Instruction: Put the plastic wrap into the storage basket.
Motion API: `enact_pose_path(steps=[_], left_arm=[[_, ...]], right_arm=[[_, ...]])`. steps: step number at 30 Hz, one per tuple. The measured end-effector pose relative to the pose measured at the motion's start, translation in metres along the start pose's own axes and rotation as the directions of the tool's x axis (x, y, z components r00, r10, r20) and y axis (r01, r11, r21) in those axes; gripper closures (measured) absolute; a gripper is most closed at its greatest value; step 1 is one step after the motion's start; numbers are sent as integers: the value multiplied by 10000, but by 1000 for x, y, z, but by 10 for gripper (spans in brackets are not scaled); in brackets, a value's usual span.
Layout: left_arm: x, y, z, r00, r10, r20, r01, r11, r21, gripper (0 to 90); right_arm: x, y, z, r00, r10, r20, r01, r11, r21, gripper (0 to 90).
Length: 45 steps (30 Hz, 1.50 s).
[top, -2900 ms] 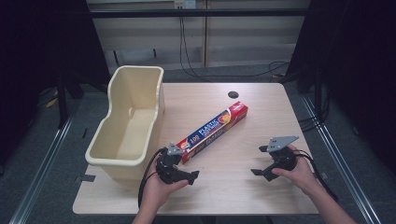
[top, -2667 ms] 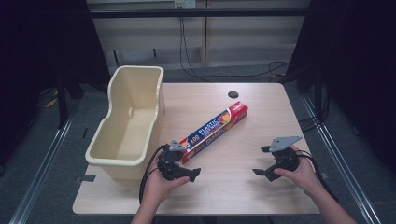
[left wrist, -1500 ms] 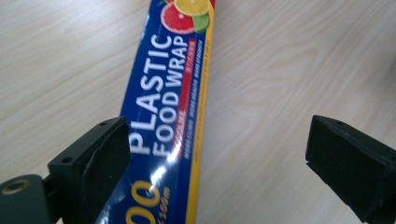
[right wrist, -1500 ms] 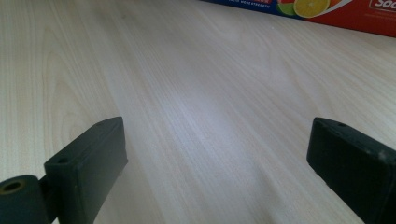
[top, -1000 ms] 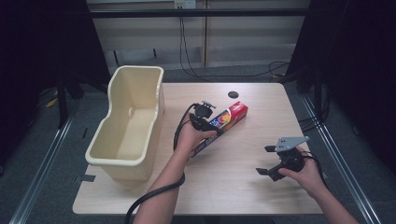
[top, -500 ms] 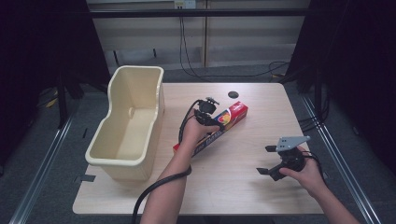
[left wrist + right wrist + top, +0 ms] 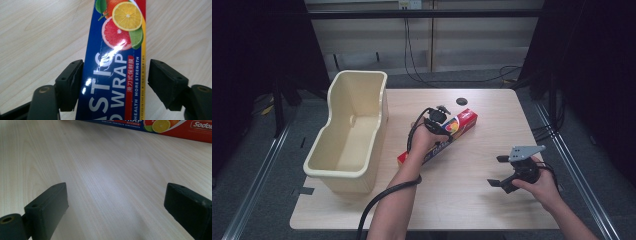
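The left hand-held gripper is reached out over the middle of the tabletop, poised above the plastic wrap box. In the left gripper view its jaws stand apart on either side of the box: the left jaw lies against or just beside the box's blue edge, while the right jaw stands a little off the yellow-striped edge, so the box is straddled but not clamped. The person's left hand covers the middle of the box in the high view, and a black cable trails back along the forearm.

At the far left of the tabletop stands a cream plastic bin, long and open-topped, with nothing visible inside. Just beside it to the right lies the plastic wrap box, set slantwise, its near end towards the bin and its red end pointing away to the right. Its printing shows citrus slices and the words "PLASTIC WRAP". Beyond the red end is a small dark round spot on the wood.

Well apart at the right, the right hand-held gripper is held low over bare wood, its jaws spread wide with nothing between them; a grey three-cornered plate tops it. The right gripper view shows the box's long side across the far edge.
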<state>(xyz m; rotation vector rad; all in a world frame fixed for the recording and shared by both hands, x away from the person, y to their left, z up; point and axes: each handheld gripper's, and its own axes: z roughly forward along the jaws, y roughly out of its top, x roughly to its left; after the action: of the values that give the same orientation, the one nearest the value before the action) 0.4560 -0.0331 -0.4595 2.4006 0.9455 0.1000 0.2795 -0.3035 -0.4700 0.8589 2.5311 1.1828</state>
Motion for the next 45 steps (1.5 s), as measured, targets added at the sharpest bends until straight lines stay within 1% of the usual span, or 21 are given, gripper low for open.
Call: enact_pose_path(steps=[1,2,4,6,7,8,11,13,15,17,24,26,28,30,32,35,38,39,40,42,45], left_arm=[[0,0,0,9999,-91,-111,92,9999,87,325],[1,1,-1,9999,-127,-79,128,9998,143,358],[1,3,-2,9999,-86,-63,88,9994,329,363],[-1,5,-3,9996,-261,-128,269,9973,684,374],[-2,7,-5,9995,-312,-89,319,9941,1034,381],[-4,8,-5,9983,-556,-147,569,9914,1175,388],[-6,9,-9,9974,-697,-179,717,9835,1663,405],[-6,8,-11,9984,-540,-151,559,9808,1867,409],[-7,8,-14,9973,-731,-80,733,9789,1909,410],[-7,9,-20,9973,-727,-74,726,9747,2112,412],[-8,15,-43,9953,-970,9,949,9751,2006,412],[-7,18,-51,9941,-1082,121,1030,9706,2176,412],[-8,18,-53,9940,-1085,136,1031,9712,2149,412],[-9,21,-63,9941,-1083,109,1030,9684,2272,412],[-9,22,-69,9934,-1150,0,1121,9687,2215,411],[-8,24,-78,9935,-1133,76,1085,9668,2316,411],[-7,25,-86,9906,-1366,21,1320,9611,2426,412],[-7,26,-89,9908,-1353,11,1310,9617,2409,412],[-8,26,-92,9900,-1408,-62,1379,9587,2488,412],[-7,27,-94,9906,-1364,-60,1336,9596,2478,412],[-7,29,-107,9896,-1435,-2,1386,9552,2615,413]], right_arm=[[0,0,0,10000,-3,-19,3,10000,-5,51],[0,0,0,10000,6,-13,-6,10000,6,51],[0,0,0,10000,-1,0,1,10000,0,52],[-1,0,0,10000,2,-16,-2,10000,-1,52],[-1,0,0,10000,0,21,0,10000,-23,52],[-1,0,-1,10000,10,48,-10,10000,-36,52],[-1,-1,-1,10000,27,2,-27,10000,-18,51],[-1,-1,0,10000,-2,-39,2,10000,-16,51],[0,-1,0,10000,-23,-44,23,10000,0,52],[-1,-1,0,10000,-47,-23,47,10000,-15,52],[-1,-1,0,10000,24,-34,-25,10000,-20,51],[-1,-1,0,10000,13,-28,-13,10000,-21,51],[-1,-1,-1,10000,21,0,-21,10000,-38,51],[0,0,-1,10000,20,4,-20,10000,-43,51],[0,0,0,10000,34,-7,-34,10000,-52,51],[0,0,0,10000,-20,-18,20,10000,-84,51],[0,1,0,10000,-34,-20,34,9999,-118,51],[0,1,0,10000,-16,-28,15,9999,-109,51],[0,1,0,10000,-28,-11,27,9999,-106,51],[0,1,0,10000,-17,-26,17,9999,-149,51],[0,1,0,10000,-7,-49,6,9998,-189,51]])
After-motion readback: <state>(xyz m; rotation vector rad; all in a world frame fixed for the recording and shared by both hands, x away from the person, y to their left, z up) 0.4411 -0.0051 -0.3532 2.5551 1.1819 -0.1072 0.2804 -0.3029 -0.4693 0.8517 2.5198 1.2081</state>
